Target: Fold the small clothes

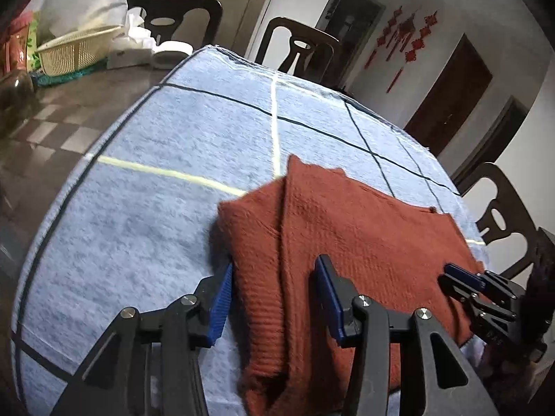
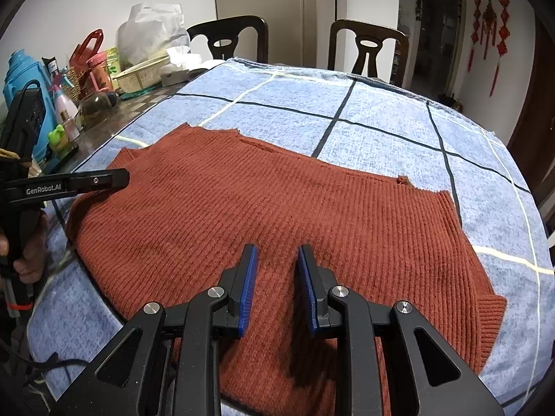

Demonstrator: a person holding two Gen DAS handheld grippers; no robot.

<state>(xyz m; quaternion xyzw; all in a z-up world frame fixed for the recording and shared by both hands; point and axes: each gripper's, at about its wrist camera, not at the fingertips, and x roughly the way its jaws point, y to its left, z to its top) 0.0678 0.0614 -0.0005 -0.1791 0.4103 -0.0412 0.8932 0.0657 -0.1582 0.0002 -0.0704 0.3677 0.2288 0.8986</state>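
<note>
The left gripper [image 1: 275, 298], black-armed with blue ribbed pads, is held wide open over the left edge of a rust-red ribbed knit sweater [image 2: 263, 201], its fingers set astride a raised fold with nothing clamped. The right gripper [image 2: 277, 287] is seen parted above the sweater's near hem, empty. The garment is spread flat on a blue checked cloth [image 2: 381, 114] covering the table, with dark wooden chairs [image 2: 367, 45] behind.
</note>
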